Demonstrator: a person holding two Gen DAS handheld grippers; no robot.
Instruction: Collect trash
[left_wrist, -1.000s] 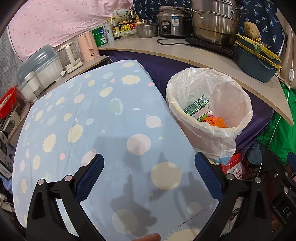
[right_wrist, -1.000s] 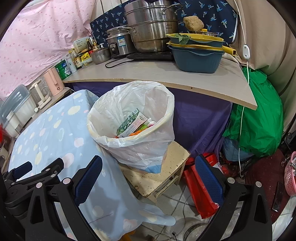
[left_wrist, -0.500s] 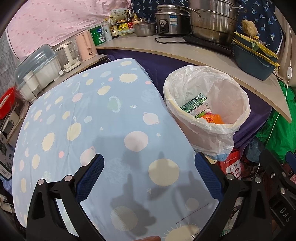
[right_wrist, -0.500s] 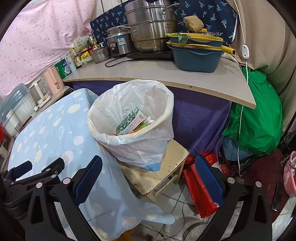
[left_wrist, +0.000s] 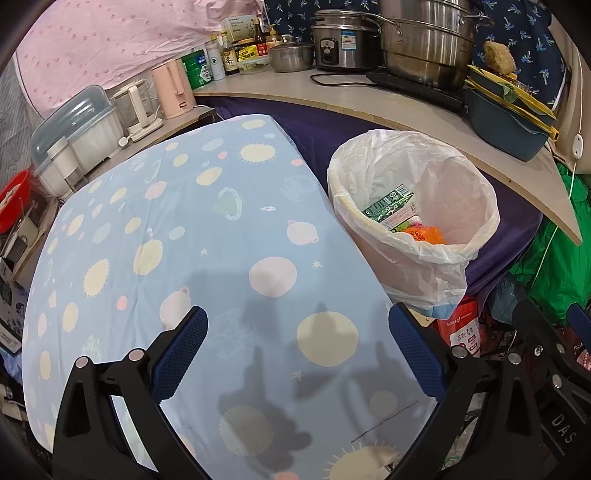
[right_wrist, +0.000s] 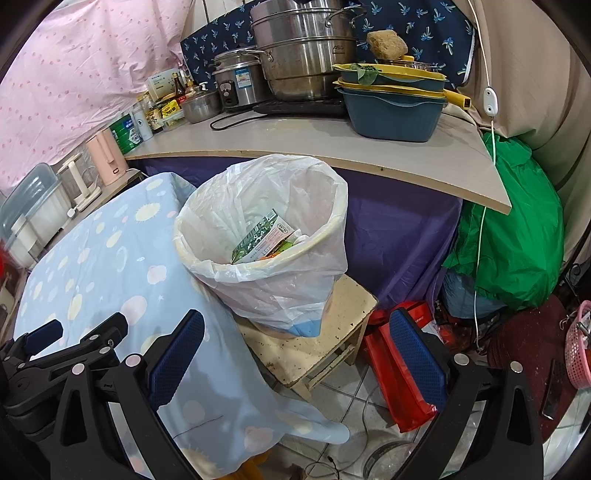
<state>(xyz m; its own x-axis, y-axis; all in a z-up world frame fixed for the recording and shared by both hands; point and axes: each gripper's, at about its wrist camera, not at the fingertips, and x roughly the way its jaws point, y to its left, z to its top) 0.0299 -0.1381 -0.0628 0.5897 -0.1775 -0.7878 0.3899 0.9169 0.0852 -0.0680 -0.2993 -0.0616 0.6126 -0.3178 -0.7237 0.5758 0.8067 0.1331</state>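
Both grippers are spread wide and hold nothing: the left gripper (left_wrist: 297, 350) hangs over the planet-print tablecloth (left_wrist: 177, 236), the right gripper (right_wrist: 297, 350) over one wooden stool (right_wrist: 314, 347). On that stool stands one bag-lined trash bin (right_wrist: 280, 295), holding one green carton (right_wrist: 258, 236) and one orange wrapper (left_wrist: 424, 234)

Cramped home kitchen: steel pots (right_wrist: 303, 59), rice cooker (left_wrist: 341, 46), condiment bottles (left_wrist: 231, 55).
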